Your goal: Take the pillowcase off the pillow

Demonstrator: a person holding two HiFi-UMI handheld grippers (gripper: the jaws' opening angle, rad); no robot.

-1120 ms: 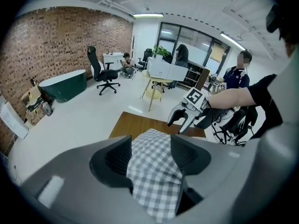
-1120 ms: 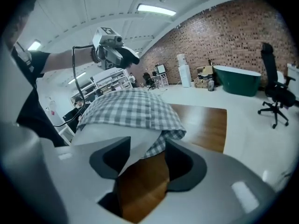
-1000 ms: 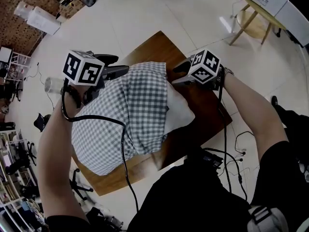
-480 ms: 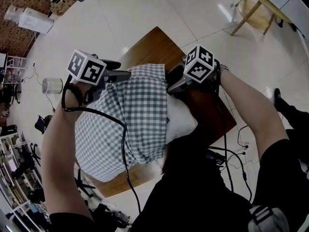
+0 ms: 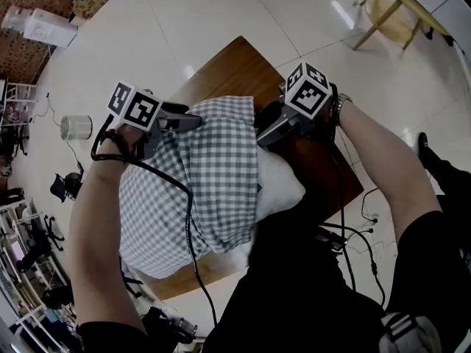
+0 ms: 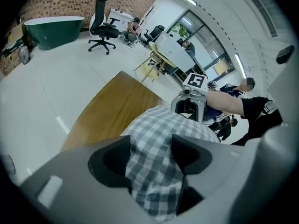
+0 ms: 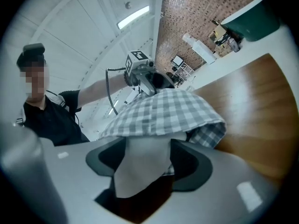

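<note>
**Both grippers straddle the pillow on the table, the case not yet off**

Compared with a second ago, the left gripper (image 5: pixel 191 118) sits lower against the checked pillowcase (image 5: pixel 199 190). Its jaws have just eased inward a little but stand wide, with a bulge of checked cloth filling the gap. The right gripper (image 5: pixel 263 134) has rolled, and its jaws have just been opening. They are spread apart around the bare white corner of the pillow (image 5: pixel 281 186), which pokes out of the case's open end. The count is one pillow, one pillowcase covering most of it, one wooden table (image 5: pixel 235 68) beneath, and two grippers.
</note>
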